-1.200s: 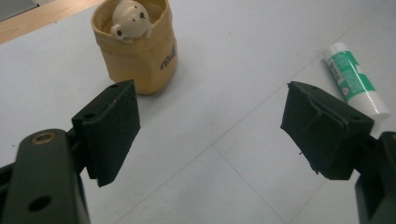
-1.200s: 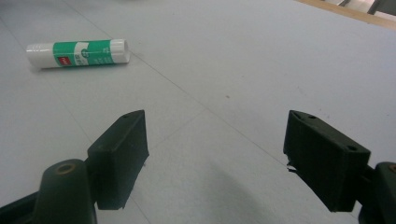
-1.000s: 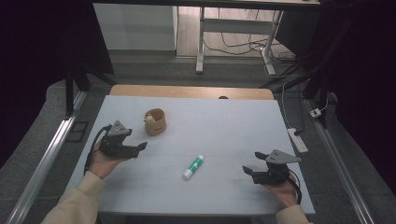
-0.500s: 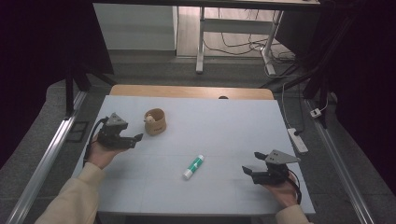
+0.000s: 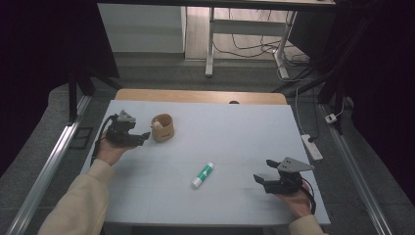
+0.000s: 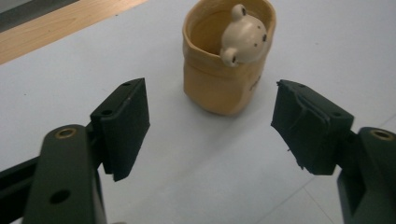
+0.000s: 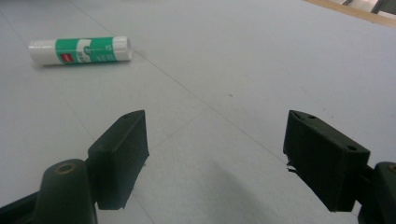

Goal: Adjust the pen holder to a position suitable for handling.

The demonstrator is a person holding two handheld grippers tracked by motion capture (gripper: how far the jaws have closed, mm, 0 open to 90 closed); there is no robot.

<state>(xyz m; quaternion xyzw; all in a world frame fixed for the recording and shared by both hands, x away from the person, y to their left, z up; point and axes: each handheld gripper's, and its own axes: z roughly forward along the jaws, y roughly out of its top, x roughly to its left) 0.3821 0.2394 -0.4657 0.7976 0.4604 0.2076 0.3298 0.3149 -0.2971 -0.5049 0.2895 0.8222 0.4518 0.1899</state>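
Bear cup [image 6: 228, 60] just ahead of left gripper's [image 6: 212, 133] spread jaws.

The high view looks forward and down over the whole table [image 5: 235, 122]. Each gripper view sits low and close, sharing its pale top.

My left gripper [image 5: 138, 138] sits just beside the tan cup [image 5: 163, 128]; glue stick [image 5: 202, 175] mid-table, right gripper [image 5: 261, 180] well apart.
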